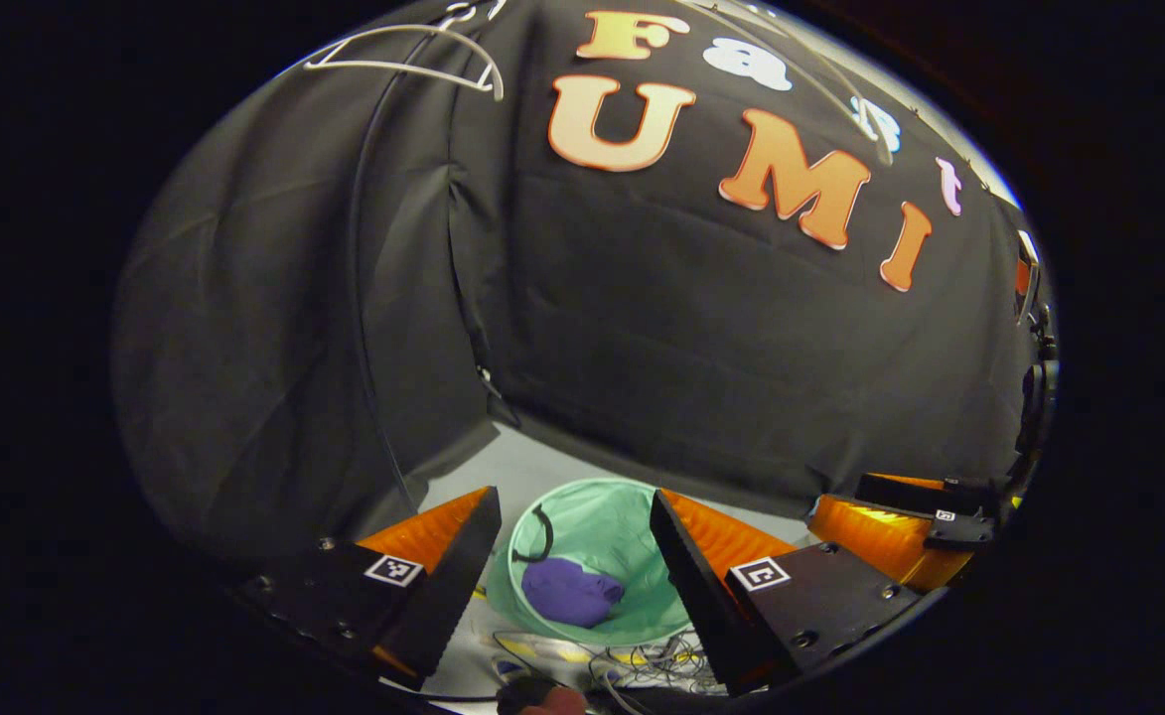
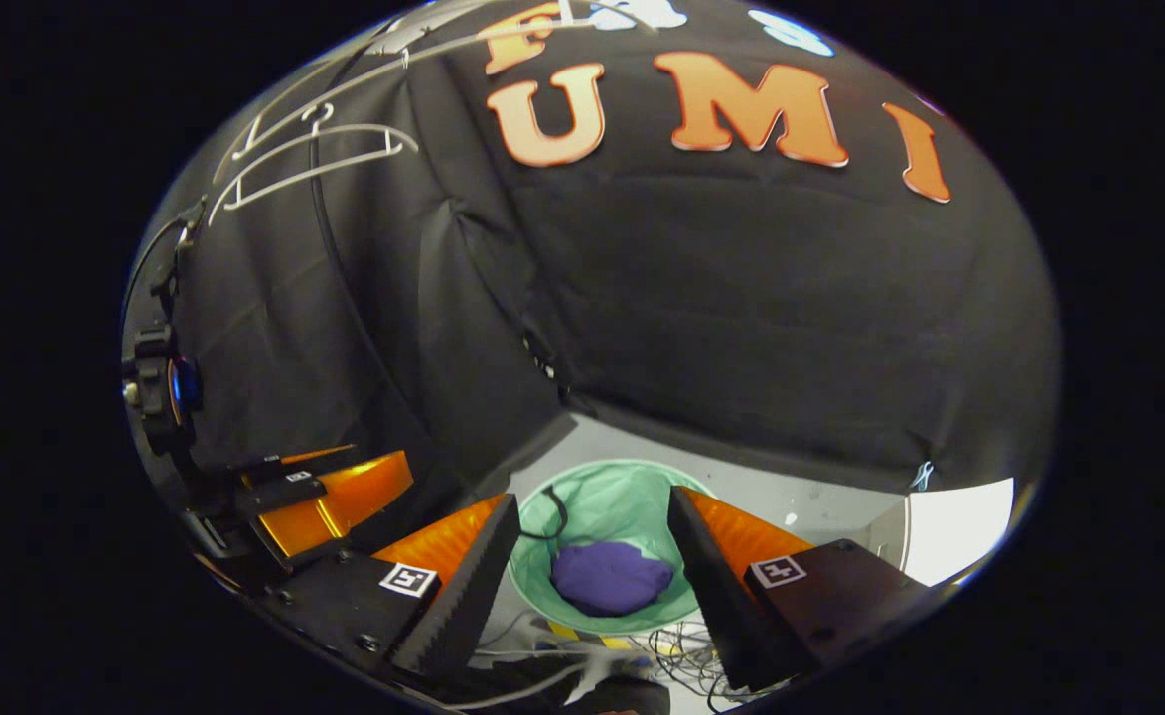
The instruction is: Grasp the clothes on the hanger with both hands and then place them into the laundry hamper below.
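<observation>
Lying crumpled at the bottom of the laundry hamper, one purple garment looks already dropped, so the task reads as near done. Overhead, white hangers hang bare; I count two, possibly more. Left tongs and right tongs are both spread and empty, poised above the one hamper, consistent with release. Loose cables lie on the floor beside it

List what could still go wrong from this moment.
1. Loose cables lie on the floor right beside the green hamper; a low gripper could snag them.
2. The purple garment sits bunched to one side, so the light hamper might tip if bumped.
3. Both grippers, left and right, hang close together and could collide.
</observation>
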### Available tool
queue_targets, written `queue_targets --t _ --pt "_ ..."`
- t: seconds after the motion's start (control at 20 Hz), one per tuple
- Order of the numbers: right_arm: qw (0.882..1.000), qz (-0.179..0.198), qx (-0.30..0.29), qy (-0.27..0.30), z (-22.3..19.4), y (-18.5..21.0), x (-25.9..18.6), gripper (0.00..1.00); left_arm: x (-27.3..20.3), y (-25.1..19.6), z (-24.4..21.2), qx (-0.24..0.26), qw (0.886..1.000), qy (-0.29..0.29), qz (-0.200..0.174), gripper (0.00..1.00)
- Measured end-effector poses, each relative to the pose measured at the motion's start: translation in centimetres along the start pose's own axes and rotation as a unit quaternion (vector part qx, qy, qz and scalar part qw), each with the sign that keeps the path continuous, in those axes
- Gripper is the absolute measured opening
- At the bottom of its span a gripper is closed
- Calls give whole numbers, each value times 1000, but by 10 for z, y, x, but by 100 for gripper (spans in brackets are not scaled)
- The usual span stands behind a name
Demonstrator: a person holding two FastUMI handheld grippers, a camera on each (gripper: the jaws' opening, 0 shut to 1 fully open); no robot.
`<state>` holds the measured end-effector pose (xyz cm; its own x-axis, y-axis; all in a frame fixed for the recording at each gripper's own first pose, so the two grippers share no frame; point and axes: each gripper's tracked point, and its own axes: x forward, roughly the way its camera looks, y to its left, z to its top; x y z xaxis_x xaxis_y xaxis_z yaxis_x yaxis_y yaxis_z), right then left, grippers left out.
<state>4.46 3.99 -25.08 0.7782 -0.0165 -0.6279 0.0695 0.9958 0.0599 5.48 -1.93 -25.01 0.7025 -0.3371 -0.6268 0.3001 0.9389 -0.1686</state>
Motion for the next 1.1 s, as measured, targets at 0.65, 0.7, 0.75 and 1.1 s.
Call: queue_targets --t 0.65,0.7,0.75,1.1 --pt "978 7 -46 -202 99 -38 -183 89 -159 -72 115 -9 974 -226 26 96" --pt "977 6 -45 -208 100 -43 -193 89 -169 -76 118 -9 971 -237 29 92" --pt "976 7 -43 -212 100 -47 -202 89 -179 -79 118 -9 969 -246 33 95" --pt "967 2 -28 -255 103 -81 -270 89 -207 -93 119 -3 962 -267 48 92"
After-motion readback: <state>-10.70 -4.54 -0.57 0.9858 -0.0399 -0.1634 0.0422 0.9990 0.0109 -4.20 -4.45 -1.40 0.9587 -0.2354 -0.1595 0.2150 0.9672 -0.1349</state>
